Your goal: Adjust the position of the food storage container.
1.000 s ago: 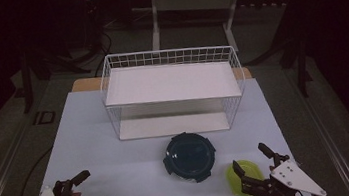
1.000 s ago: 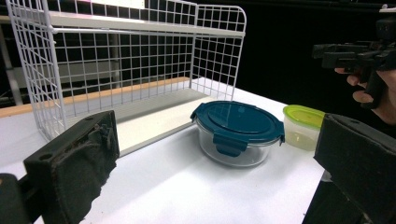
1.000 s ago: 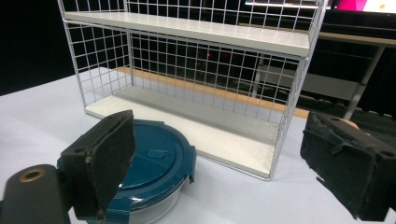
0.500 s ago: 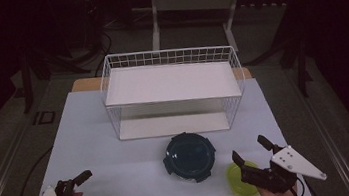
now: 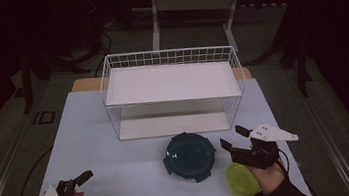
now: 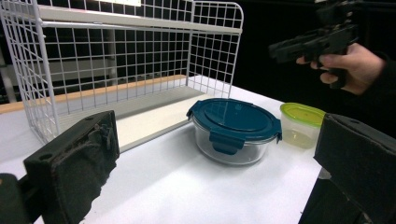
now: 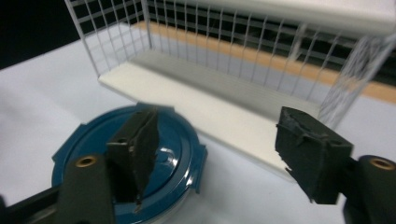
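Observation:
A round glass container with a dark teal clip lid [image 5: 190,156] [image 6: 235,128] [image 7: 140,158] stands at the table's front middle. Right of it sits a small tub with a yellow-green lid [image 5: 243,179] [image 6: 301,123]. My right gripper [image 5: 233,137] [image 7: 224,149] hovers above the table between the two, tilted toward the teal lid. Its jaws have just been closing partway, and nothing is between them. The left gripper view shows it raised in a hand [image 6: 322,39]. My left gripper [image 5: 97,190] [image 6: 217,182] rests at the front left, open and empty.
A white two-level wire shelf rack [image 5: 171,88] [image 6: 116,56] [image 7: 261,46] stands behind the containers, its open side facing me. The white table [image 5: 119,155] ends just beyond both hands at the front. Dark floor and table legs lie beyond.
My right gripper has moved away from me and slightly left, off the yellow-lidded tub toward the teal lid, and its jaws stand narrower. The left gripper has stayed put.

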